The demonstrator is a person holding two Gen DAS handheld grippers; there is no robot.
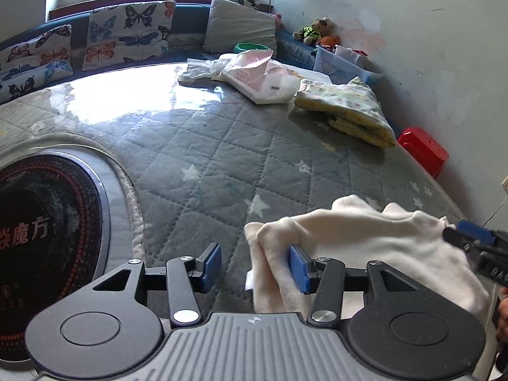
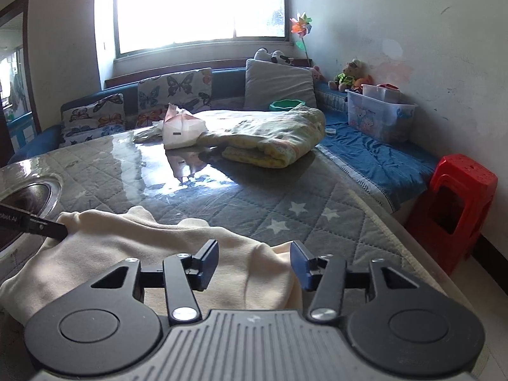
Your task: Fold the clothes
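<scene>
Both my tools gape, gripping nothing: left tool (image 1: 255, 266) at the left edge of the cream garment (image 1: 365, 247), right tool (image 2: 254, 263) over its right end. It lies bunched on the quilted counter (image 1: 206, 158), looking soft, light and floppy; I'd pinch corners or hems.

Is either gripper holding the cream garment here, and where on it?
No hold is visible. The left gripper and right gripper are both open at the cream fleece garment, left at its edge, right over it.
</scene>
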